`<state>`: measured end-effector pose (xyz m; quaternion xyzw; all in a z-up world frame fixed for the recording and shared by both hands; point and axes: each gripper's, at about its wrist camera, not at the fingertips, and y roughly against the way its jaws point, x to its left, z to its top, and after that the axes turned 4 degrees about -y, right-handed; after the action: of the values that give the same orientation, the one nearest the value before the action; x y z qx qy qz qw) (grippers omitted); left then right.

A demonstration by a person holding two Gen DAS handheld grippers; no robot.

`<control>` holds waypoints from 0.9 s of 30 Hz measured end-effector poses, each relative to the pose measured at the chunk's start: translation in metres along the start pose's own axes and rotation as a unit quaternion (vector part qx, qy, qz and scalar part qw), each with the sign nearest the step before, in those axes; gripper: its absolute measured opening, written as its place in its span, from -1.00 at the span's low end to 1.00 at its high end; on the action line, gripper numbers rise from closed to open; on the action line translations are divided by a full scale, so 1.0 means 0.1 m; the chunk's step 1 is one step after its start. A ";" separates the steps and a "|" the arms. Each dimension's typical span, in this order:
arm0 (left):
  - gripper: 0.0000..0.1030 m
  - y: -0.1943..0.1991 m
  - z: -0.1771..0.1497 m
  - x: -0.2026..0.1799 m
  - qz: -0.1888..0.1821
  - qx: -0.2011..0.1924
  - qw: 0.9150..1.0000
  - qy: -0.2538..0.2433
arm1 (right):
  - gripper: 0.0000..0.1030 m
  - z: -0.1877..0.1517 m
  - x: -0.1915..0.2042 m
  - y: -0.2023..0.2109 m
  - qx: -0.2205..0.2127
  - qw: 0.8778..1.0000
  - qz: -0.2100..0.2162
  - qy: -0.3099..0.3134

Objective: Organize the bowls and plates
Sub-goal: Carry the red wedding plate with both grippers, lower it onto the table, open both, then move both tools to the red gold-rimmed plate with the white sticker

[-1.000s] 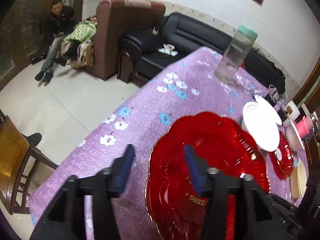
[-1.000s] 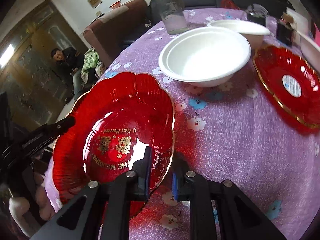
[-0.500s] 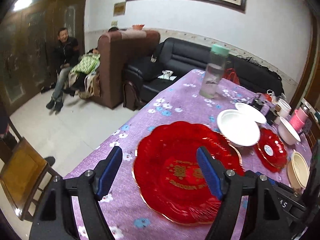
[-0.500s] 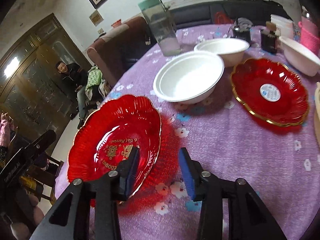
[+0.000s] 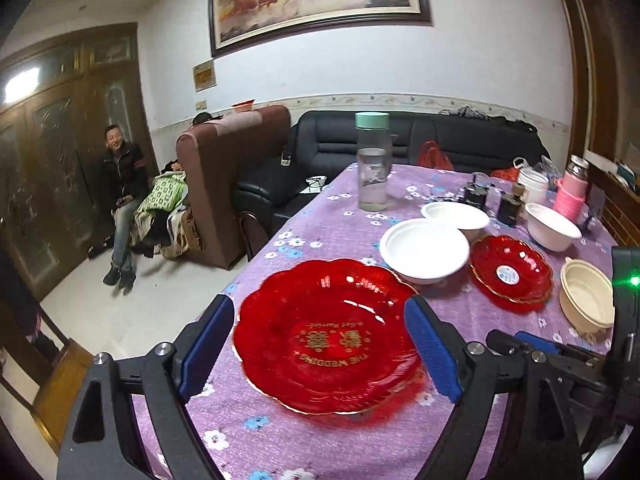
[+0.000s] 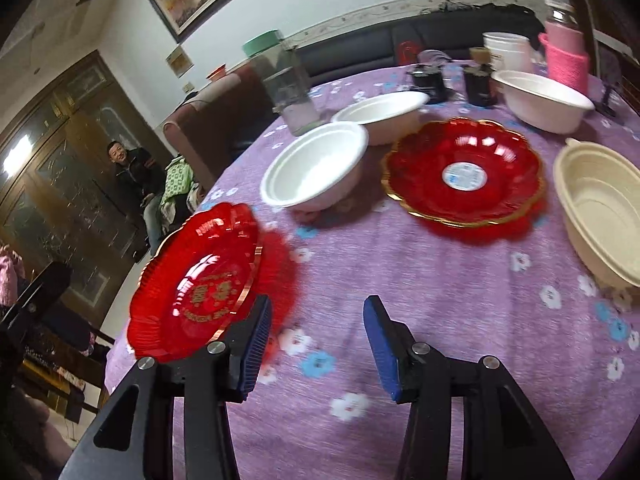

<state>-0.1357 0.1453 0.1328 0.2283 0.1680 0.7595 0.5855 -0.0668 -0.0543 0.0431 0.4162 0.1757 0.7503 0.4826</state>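
Note:
A large red wedding plate (image 5: 328, 336) lies flat on the purple flowered tablecloth (image 5: 320, 440), near the table's left edge; it also shows in the right wrist view (image 6: 200, 284). My left gripper (image 5: 316, 352) is open wide, above and behind the plate, holding nothing. My right gripper (image 6: 316, 344) is open and empty, just right of the plate. A smaller red plate (image 6: 464, 172) lies mid-table. Two white bowls (image 6: 316, 168) (image 6: 380, 116) sit behind, a third white bowl (image 6: 544, 100) at the far right, a cream bowl (image 6: 600, 208) on the right.
A tall clear jar with a green lid (image 5: 373, 160) stands at the back of the table. Dark small jars (image 6: 428, 80), a white tub (image 6: 508, 52) and a pink wrapped flask (image 6: 564, 56) crowd the far right. A wooden chair (image 5: 60, 364) stands left of the table.
The right gripper has opened and let go of the large red plate, which now lies flat. Both grippers have pulled back and up; the left one has opened wider.

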 end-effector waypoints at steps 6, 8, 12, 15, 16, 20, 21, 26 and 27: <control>0.68 -0.01 0.01 -0.27 -0.008 0.003 0.999 -0.030 | 0.01 0.03 -0.33 0.09 -0.008 1.000 -0.013 -0.026; 0.68 -0.02 0.02 -0.36 -0.011 0.005 0.999 -0.039 | 0.01 0.05 -0.42 0.10 -0.010 0.999 -0.017 -0.034; 0.68 -0.06 0.02 -0.47 -0.014 0.010 0.999 -0.051 | 0.01 0.10 -0.60 0.09 -0.011 0.998 -0.021 -0.050; 0.68 -0.15 0.04 -0.54 -0.024 0.021 0.998 -0.052 | 0.01 0.14 -0.73 0.09 -0.016 0.998 -0.026 -0.061; 0.68 -0.17 0.04 -0.55 -0.027 0.025 0.998 -0.052 | 0.01 0.16 -0.76 0.09 -0.016 0.997 -0.026 -0.065; 0.68 -0.32 0.07 -0.63 -0.055 0.046 0.996 -0.045 | 0.01 0.23 -0.94 0.04 -0.017 0.996 -0.034 -0.082; 0.68 -0.36 0.09 -0.64 -0.063 0.053 0.996 -0.041 | 0.01 0.25 -0.99 0.02 -0.017 0.995 -0.037 -0.086; 0.68 -0.56 0.18 -0.74 -0.103 0.081 0.991 -0.015 | 0.01 0.33 -1.17 -0.04 -0.017 0.993 -0.049 -0.108; 0.68 -0.59 0.20 -0.76 -0.114 0.086 0.990 -0.009 | 0.01 0.36 -1.21 -0.05 -0.019 0.992 -0.050 -0.114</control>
<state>-0.0609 0.0867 0.1073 0.2640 0.2520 0.6684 0.6481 -0.0131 -0.1625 0.0061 0.4810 0.1261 0.6757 0.5443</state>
